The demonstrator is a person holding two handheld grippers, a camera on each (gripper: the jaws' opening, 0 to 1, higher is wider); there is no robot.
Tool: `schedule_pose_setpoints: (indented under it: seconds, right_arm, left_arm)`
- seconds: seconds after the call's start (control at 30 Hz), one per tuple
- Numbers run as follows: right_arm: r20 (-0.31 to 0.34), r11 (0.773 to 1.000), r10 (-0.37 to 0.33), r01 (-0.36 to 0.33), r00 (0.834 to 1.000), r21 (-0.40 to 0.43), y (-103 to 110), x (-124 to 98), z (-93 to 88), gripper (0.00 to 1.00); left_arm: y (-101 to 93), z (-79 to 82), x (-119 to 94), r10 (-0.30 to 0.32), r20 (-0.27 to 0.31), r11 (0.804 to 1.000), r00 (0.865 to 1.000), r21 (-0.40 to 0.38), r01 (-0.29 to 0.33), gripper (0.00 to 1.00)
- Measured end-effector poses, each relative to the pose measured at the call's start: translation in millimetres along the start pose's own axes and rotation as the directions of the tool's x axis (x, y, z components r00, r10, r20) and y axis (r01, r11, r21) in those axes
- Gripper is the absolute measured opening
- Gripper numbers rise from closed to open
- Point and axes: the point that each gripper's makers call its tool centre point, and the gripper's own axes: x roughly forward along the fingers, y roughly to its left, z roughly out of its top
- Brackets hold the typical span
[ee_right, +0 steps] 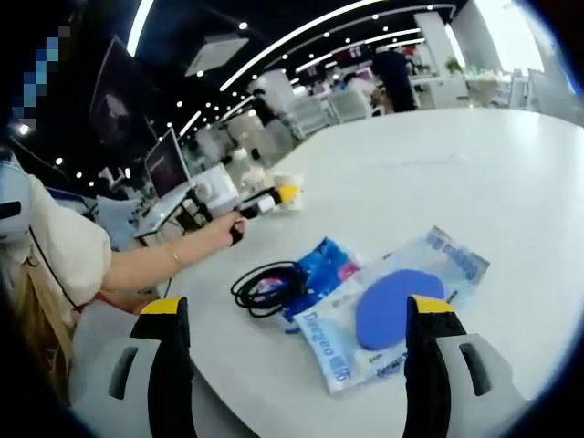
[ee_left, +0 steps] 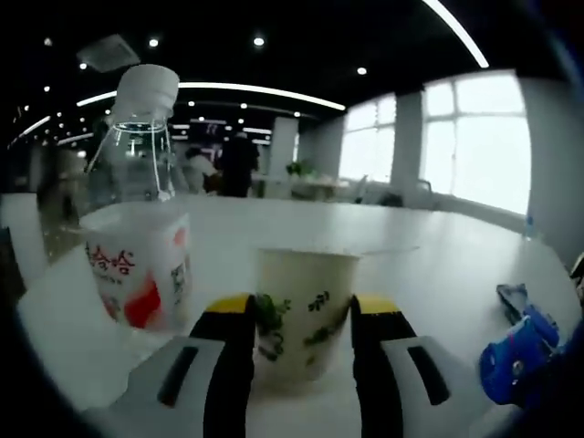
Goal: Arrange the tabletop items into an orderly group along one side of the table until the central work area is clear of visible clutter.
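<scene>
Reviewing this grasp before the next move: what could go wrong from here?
1. The left gripper straddles the paper cup close beside the water bottle; sliding it sideways could topple the tall bottle.
2. The cup looks thin; hard closing may crush it.
3. The black cable lies loosely coiled on the blue packet; moving either may drag the other.

An upright paper cup [ee_left: 304,315] with a green leaf print stands on the white table [ee_left: 438,265], just beside a clear water bottle [ee_left: 137,210] with a white cap and a red-and-white label. Farther along lie a coiled black cable [ee_right: 269,287], a blue packet [ee_right: 324,265] and a clear pouch [ee_right: 401,310] holding a blue oval pad.
</scene>
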Motion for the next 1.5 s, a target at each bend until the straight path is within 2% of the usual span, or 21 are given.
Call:
schedule_pose_setpoints:
  seconds: [0.23, 0.43, 0.83, 1.0, 1.07, 1.27, 1.33, 1.5]
  right_arm:
    - [-0.002, 1.0, 0.002, -0.002, 1.0, 0.006, -1, -1, -0.3, 0.96]
    - [-0.011, 1.0, 0.0, 0.0, 1.0, 0.004, -2, -1, -2.1, 0.96]
    - [-0.021, 1.0, -0.004, 0.004, 1.0, -0.012, -2, -1, -4.1, 0.96]
    - [0.002, 1.0, -0.006, 0.006, 1.0, -0.026, -1, -2, 1.2, 0.97]
    - [0.008, 1.0, -0.006, 0.006, 1.0, -0.025, -1, -2, 2.5, 0.97]
    - [0.024, 0.999, -0.02, 0.021, 1.0, -0.038, -4, -3, 6.0, 0.97]
    - [0.032, 0.999, -0.025, 0.026, 0.999, -0.035, -4, -4, 7.4, 0.97]
    - [0.055, 0.998, -0.038, 0.041, 0.998, -0.044, -5, -5, 12.6, 0.97]
  left_arm:
    - [-6.3, -4.2, -5, -0.015, -0.022, 0.999, 1.0, 0.04, 0.016, 0.39]
    - [-4.4, -13.6, -7, -0.006, -0.058, 1.0, 0.998, 0.022, 0.007, 0.39]
    - [-2.4, -9.7, -13, 0.013, -0.065, 0.999, 0.998, 0.031, -0.011, 0.4]
    - [-4.2, -7.2, -17, 0.011, -0.071, 1.0, 0.997, 0.03, -0.009, 0.52]
    - [-6.6, -6.2, -19, 0.001, -0.077, 0.999, 0.997, 0.038, 0.002, 0.53]
    - [-10.6, -9.4, -27, 0.0, -0.12, 1.0, 0.993, 0.031, 0.004, 0.62]
    - [-17.1, -11.1, -32, -0.018, -0.146, 0.999, 0.989, 0.043, 0.024, 0.65]
    - [-24.8, -5.3, -45, -0.035, -0.158, 0.997, 0.987, 0.066, 0.046, 0.74]
